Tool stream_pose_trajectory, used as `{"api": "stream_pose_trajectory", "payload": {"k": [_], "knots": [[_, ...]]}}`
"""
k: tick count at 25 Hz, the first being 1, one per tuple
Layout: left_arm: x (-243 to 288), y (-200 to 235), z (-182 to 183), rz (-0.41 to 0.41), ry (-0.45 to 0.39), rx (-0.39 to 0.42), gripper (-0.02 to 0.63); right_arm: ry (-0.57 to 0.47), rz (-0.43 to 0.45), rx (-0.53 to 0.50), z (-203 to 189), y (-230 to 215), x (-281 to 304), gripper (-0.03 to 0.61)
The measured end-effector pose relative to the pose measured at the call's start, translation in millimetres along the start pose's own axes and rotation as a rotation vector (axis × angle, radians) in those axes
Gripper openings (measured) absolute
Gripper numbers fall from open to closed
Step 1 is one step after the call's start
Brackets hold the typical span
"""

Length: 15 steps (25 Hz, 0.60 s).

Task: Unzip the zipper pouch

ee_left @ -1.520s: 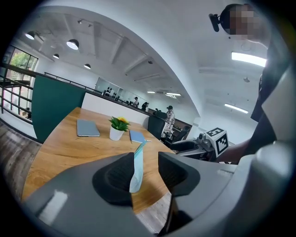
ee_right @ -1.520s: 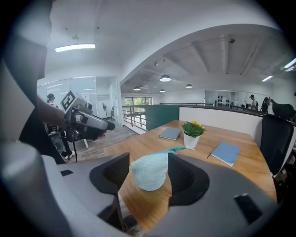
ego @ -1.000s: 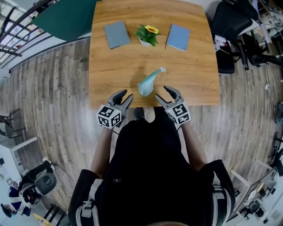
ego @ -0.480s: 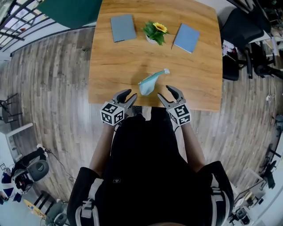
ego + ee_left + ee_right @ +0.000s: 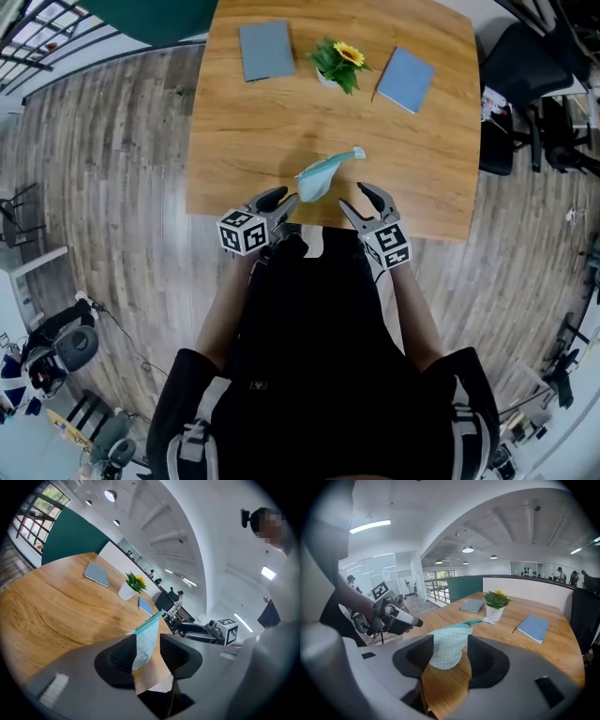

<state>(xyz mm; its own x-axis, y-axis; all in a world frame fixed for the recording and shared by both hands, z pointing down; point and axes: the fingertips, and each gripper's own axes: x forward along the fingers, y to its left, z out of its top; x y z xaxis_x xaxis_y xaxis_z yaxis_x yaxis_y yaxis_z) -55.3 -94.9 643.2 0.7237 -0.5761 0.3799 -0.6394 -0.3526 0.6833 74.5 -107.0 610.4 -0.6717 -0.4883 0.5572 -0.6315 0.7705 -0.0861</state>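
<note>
A pale teal checked zipper pouch (image 5: 323,174) lies on the wooden table (image 5: 244,141) near its front edge, its zipper end pointing away to the right. My left gripper (image 5: 282,200) is open just left of the pouch's near end. In the left gripper view the pouch (image 5: 146,637) shows beyond the gap of that gripper (image 5: 147,654), not pressed by either jaw. My right gripper (image 5: 356,198) is open to the right of the pouch, a short gap away. The right gripper view has the pouch (image 5: 450,646) ahead of that gripper (image 5: 447,657), and nothing is gripped.
At the back of the table stand a potted sunflower (image 5: 339,64) and two grey-blue notebooks, one left (image 5: 265,50) and one right (image 5: 406,79). Black office chairs (image 5: 525,84) stand to the right of the table. The table's front edge (image 5: 319,223) runs just below both grippers.
My left gripper has sunk, rolled and come closer to the pouch's near end. The right gripper has edged slightly toward the pouch. The pouch lies as before.
</note>
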Motion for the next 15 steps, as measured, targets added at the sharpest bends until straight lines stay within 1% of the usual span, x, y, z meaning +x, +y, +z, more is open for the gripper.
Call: {"api": "stream_pose_trajectory", "payload": {"k": [4,10,13,15], "knots": [[10.1,9.7,-7.2,-0.005,0.007,-0.069,0.146,0.026,-0.011,-0.005,-4.2,-6.6,-0.3,0.227],[25.3,13.6,-11.0,-0.048,-0.010,-0.220,0.146,0.044,-0.026,-0.002,-6.3,-17.5,-7.0,0.227],[32.0,19.9,-12.7,-0.035,-0.007,-0.276,0.153,0.051,-0.032,0.002,-6.9,-21.6,-10.9,0.227],[36.3,25.1,-16.4,-0.024,0.010,-0.303,0.167,0.051,-0.034,0.003,-7.8,-24.3,-11.9,0.227]]}}
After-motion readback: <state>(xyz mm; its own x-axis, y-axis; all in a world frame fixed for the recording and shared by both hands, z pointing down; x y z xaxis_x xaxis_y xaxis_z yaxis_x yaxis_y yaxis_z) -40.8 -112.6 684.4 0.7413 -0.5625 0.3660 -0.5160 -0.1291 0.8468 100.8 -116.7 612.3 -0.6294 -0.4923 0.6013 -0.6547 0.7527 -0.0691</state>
